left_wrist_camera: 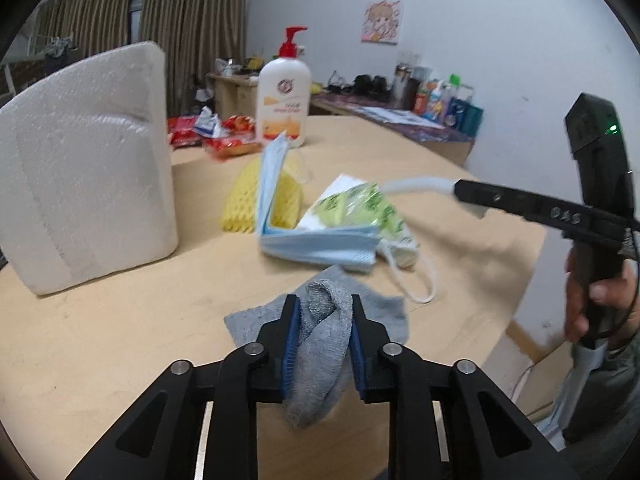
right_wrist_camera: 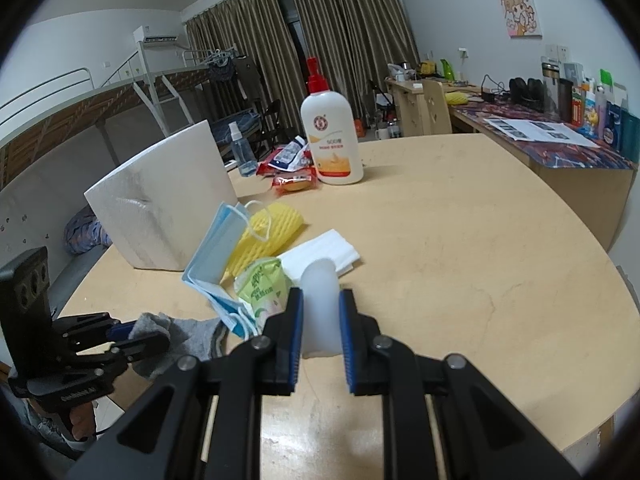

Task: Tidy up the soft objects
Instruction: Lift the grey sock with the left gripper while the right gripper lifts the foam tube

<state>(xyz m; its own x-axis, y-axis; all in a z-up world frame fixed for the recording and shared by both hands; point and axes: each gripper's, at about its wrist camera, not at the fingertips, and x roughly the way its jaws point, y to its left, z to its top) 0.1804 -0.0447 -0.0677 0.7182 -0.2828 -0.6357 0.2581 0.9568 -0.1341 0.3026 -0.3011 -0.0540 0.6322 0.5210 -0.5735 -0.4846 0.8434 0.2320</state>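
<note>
While both grippers hold soft things, keep them pinched tight.
Left gripper (left_wrist_camera: 323, 344) squeezes the gray sock (left_wrist_camera: 320, 360); right gripper (right_wrist_camera: 320, 336) squeezes white foam (right_wrist_camera: 319, 304). Just ahead lie blue masks (left_wrist_camera: 320, 246), then yellow netting (right_wrist_camera: 268, 232); lift slowly.

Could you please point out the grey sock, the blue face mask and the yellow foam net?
grey knitted sock (left_wrist_camera: 320, 336), left wrist view, bunched middle between the jaws.
blue pleated face mask (left_wrist_camera: 320, 246), left wrist view, flat lower half.
yellow foam fruit net (right_wrist_camera: 276, 226), right wrist view, mesh centre.

My left gripper (left_wrist_camera: 323, 316): jaws clamped on grey cloth (left_wrist_camera: 320, 344). My right gripper (right_wrist_camera: 320, 328): jaws pinching white foam strip (right_wrist_camera: 318, 304).
</note>
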